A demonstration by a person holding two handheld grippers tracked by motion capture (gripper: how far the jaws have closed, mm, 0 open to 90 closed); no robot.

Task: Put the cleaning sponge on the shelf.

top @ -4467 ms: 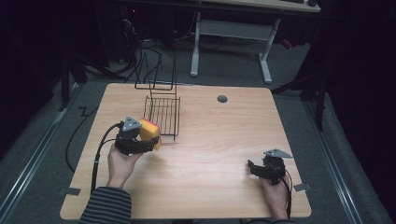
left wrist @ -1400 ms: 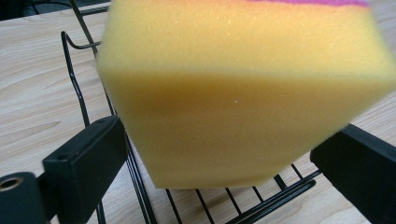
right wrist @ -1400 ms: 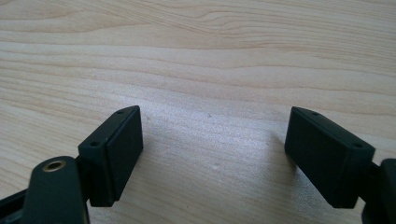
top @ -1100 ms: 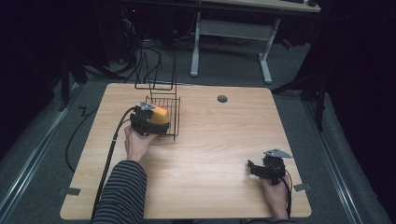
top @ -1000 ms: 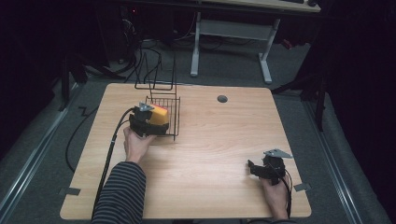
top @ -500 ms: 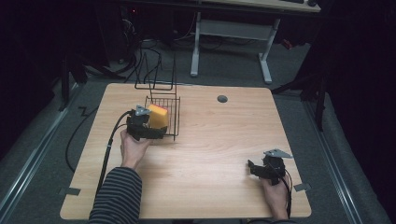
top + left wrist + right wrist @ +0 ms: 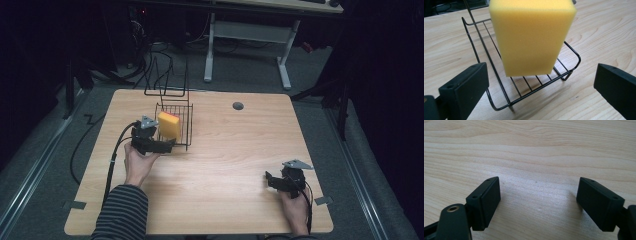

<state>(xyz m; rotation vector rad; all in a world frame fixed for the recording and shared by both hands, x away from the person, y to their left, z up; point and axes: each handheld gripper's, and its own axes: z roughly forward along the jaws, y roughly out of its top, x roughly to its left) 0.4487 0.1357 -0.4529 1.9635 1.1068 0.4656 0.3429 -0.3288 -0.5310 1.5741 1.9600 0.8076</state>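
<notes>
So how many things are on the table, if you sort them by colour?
Yellow: 1, the sponge standing in the basket.
Black: 3, the wire basket, the left hand-held gripper and the right hand-held gripper, both with jaws wide open.
Total: 4.

One yellow sponge [image 7: 169, 125], one black wire basket [image 7: 185, 131]. Two tools: left tool [image 7: 164, 145], right tool [image 7: 269, 179], one per hand. One round grey grommet [image 7: 238, 106] near the surface's far edge.

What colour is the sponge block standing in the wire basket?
Yellow sponge block; the left gripper view shows it best.
</notes>
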